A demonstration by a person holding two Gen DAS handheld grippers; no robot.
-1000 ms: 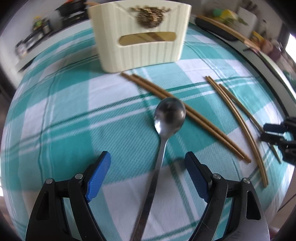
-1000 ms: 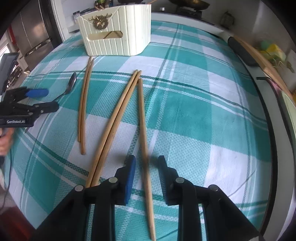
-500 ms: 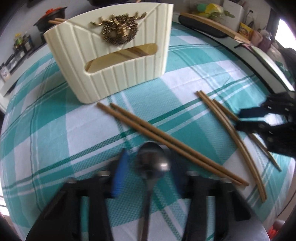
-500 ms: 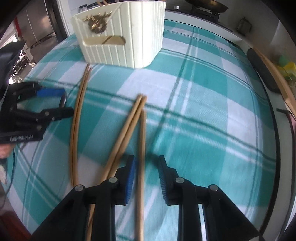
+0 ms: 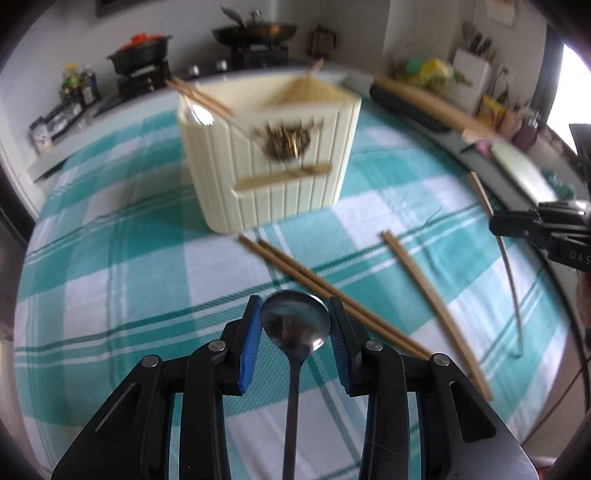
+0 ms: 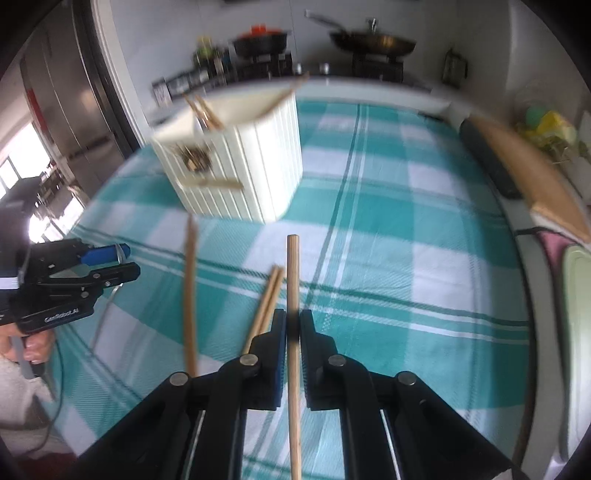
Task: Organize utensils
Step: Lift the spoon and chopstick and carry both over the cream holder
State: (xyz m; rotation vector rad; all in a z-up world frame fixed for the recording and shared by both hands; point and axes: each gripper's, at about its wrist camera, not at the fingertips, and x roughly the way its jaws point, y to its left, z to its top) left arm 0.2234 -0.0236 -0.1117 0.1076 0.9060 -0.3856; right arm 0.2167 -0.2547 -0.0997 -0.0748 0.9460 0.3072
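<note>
My left gripper (image 5: 294, 306) is shut on the bowl of a metal spoon (image 5: 295, 326), whose handle runs back under the jaws. My right gripper (image 6: 292, 321) is shut on a wooden chopstick (image 6: 293, 273) that sticks out ahead, off the cloth. A cream ribbed holder (image 5: 273, 155) stands further back, with chopsticks and a spoon (image 5: 199, 112) in it. A chopstick pair (image 5: 325, 291) and a single one (image 5: 432, 306) lie on the checked cloth. The holder (image 6: 236, 162) and the left gripper (image 6: 110, 262) also show in the right wrist view.
The teal-and-white checked cloth (image 5: 129, 277) covers the table. A wooden board (image 6: 528, 173) and a dark pad lie along the right edge. Stove burners with pans (image 5: 255, 31) stand behind the table. A hand (image 6: 29, 343) holds the left tool.
The left jaws closed on the spoon's bowl and the right jaws on one chopstick. Both grippers rose with them, and the holder's top came into view.
</note>
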